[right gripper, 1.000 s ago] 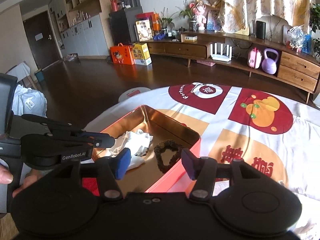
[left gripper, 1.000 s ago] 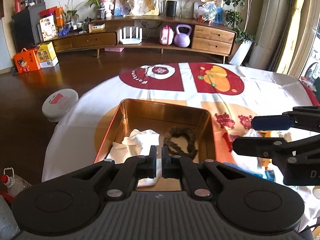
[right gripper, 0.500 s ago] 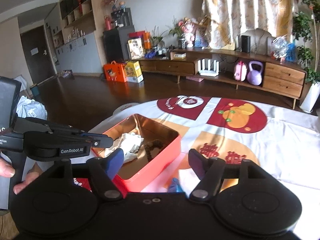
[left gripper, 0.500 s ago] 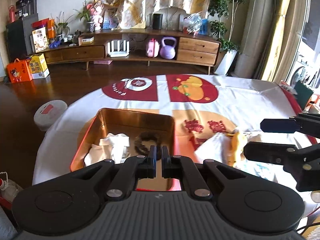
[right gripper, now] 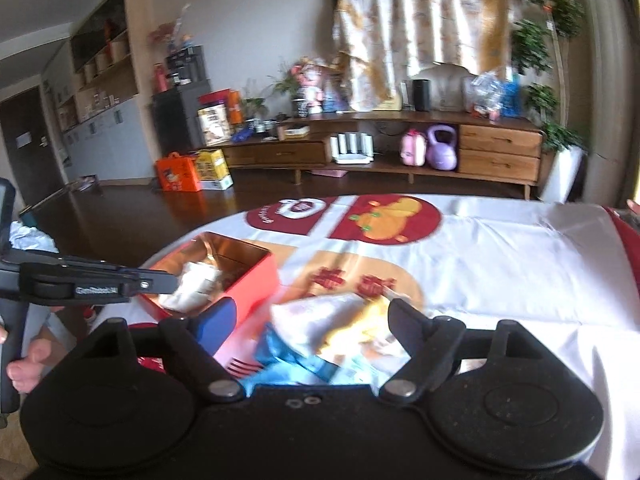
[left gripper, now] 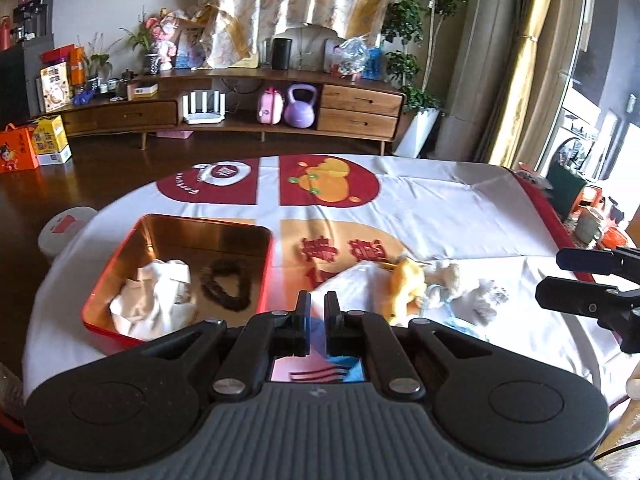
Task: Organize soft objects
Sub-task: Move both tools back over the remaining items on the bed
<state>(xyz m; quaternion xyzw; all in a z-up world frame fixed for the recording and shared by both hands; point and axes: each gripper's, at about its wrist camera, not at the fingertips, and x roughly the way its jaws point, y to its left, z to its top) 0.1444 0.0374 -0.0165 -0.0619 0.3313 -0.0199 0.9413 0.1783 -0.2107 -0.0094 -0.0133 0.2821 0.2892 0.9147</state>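
Note:
A red tin (left gripper: 96, 296) with a gold inside sits at the table's left; it holds a crumpled white cloth (left gripper: 154, 296) and a dark scrunchie (left gripper: 226, 284). To its right lies a pile: a yellow plush toy (left gripper: 406, 282), a white fluffy piece (left gripper: 452, 276), a white cloth (left gripper: 352, 284) and a blue item (left gripper: 460, 326). My left gripper (left gripper: 317, 320) is shut and empty, just right of the tin's near corner. My right gripper (right gripper: 312, 312) hovers over the pile (right gripper: 344, 320), its jaws opening, and the pads touch nothing. Each gripper also shows in the other's view: the right gripper (left gripper: 550, 274) and the left gripper (right gripper: 172, 280).
A white cloth with red and orange prints (left gripper: 460, 216) covers the round table. A mug and small items (left gripper: 592, 224) stand beyond its right edge. A robot vacuum (left gripper: 60, 224) lies on the dark floor to the left, and a long wooden sideboard (left gripper: 240, 116) lines the back wall. A hand (right gripper: 24, 364) holds the left gripper.
Both grippers have swung right, away from the tin and toward the pile of soft things. The right jaws have spread wider. The left jaws stayed shut.

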